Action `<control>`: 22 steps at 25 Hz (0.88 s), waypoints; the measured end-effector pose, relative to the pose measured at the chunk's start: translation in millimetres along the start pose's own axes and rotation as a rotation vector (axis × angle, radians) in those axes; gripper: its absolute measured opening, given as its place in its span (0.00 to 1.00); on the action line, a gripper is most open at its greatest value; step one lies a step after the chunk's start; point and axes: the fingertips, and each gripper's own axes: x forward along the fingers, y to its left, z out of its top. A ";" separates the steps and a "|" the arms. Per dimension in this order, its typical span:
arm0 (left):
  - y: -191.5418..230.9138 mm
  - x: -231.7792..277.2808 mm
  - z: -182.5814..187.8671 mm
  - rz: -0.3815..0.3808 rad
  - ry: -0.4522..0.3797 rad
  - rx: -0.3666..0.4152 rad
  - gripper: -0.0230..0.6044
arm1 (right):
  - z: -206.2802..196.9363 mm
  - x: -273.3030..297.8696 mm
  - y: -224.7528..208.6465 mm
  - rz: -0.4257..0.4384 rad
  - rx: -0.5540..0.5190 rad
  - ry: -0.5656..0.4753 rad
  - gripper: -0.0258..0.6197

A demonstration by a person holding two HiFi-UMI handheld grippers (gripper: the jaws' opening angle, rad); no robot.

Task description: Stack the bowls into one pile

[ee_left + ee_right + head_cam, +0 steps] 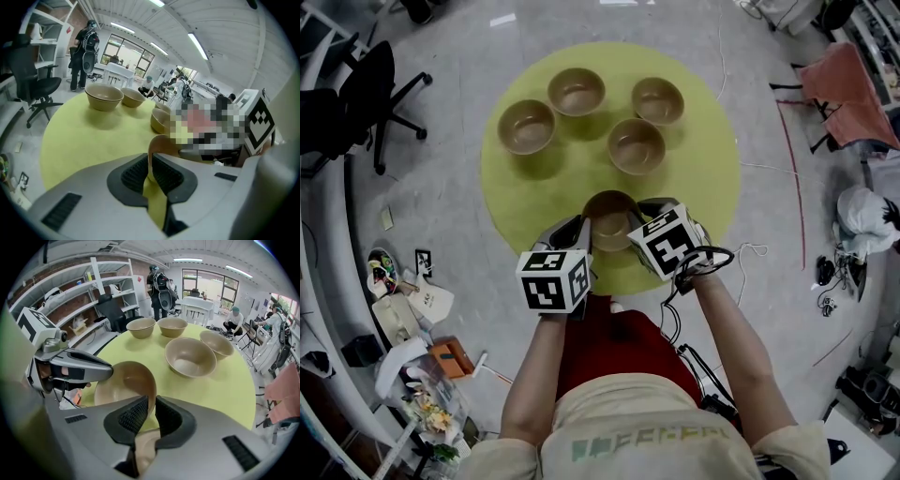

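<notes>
- The person's shirt is closest, at the near edge of the round yellow-green table, with both forearms reaching over it.
- The left gripper has its jaws closed on the left rim of a tan bowl, the thin wall pinched between the ribbed pads.
- The right gripper clamps the same bowl's right rim, jaws nearly together.
- That bowl is at the table's near edge, possibly raised slightly.
- 4 more bowls stand apart, all empty: the left bowl, the far bowl, the right bowl and the middle bowl.
</notes>
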 end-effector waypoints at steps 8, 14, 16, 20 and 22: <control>-1.2 -7.9 14.8 -0.005 -0.034 0.022 0.10 | 10.3 -6.1 -3.2 -0.028 -0.001 -0.027 0.14; -0.2 -16.7 27.2 -0.007 -0.073 0.030 0.09 | 27.0 -19.3 -0.1 -0.050 -0.006 -0.068 0.14; -0.7 -20.0 30.6 -0.003 -0.086 0.036 0.09 | 31.3 -23.2 0.0 -0.062 -0.009 -0.088 0.13; 1.2 -28.3 37.0 0.013 -0.114 0.047 0.08 | 40.8 -29.9 3.4 -0.069 0.001 -0.146 0.13; 1.0 -34.2 40.2 0.027 -0.129 0.058 0.08 | 45.2 -33.9 6.0 -0.070 0.005 -0.181 0.13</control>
